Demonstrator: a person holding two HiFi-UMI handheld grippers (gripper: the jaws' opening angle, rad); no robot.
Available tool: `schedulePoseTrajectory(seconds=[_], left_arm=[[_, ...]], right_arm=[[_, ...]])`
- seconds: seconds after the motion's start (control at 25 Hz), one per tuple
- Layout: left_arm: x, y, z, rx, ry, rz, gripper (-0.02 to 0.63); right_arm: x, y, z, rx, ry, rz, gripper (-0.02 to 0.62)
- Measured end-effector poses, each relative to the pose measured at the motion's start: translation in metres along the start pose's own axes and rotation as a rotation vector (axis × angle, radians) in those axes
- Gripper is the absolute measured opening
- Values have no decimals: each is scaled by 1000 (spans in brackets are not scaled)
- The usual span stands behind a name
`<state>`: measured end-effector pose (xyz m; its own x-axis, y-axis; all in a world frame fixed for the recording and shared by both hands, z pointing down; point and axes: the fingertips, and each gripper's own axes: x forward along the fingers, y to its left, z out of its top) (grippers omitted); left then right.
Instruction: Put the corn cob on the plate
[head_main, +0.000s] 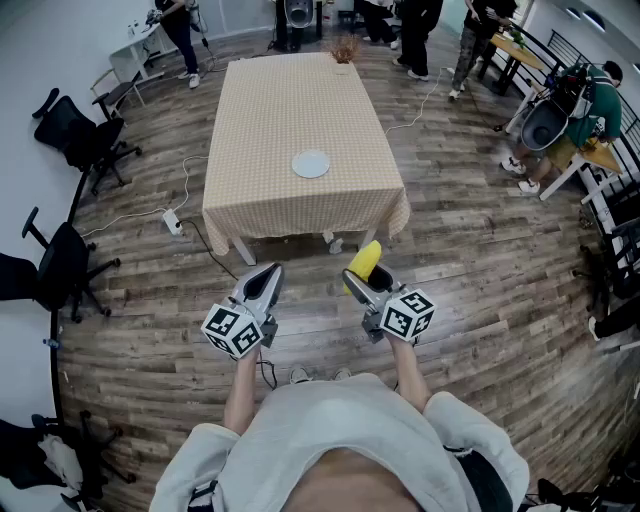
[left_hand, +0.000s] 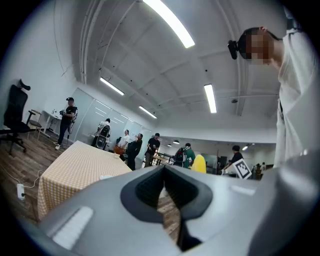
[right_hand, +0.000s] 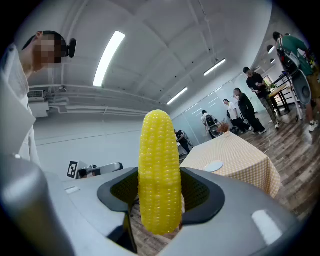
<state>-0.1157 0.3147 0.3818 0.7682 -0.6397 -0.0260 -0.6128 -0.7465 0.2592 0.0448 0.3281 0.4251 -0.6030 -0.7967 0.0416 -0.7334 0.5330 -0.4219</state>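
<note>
Yellow corn cob pinched in right gripper fingers; left gripper fingers pressed together. Carrying step: next, reach the round white plate on the checked-cloth table.

I'm working in a big open office-style lab hall. Wood-plank floor runs everywhere. Black swivel chairs sit well left of my left claw, and a cloth-covered table stands straight ahead. People stand by desks beyond my right claw, with long strip lights overhead.
</note>
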Motion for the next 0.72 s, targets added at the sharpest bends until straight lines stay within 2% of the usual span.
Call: schedulePoseTrajectory(seconds=[0.32,0.72], left_arm=[[1,-20,-7,-2,2,13,9],[15,-55,-12,11,13,11,9]], right_arm=[[-15,-1,2,-4,15,32,249],[-37,-3,17,10,-29,96,250]])
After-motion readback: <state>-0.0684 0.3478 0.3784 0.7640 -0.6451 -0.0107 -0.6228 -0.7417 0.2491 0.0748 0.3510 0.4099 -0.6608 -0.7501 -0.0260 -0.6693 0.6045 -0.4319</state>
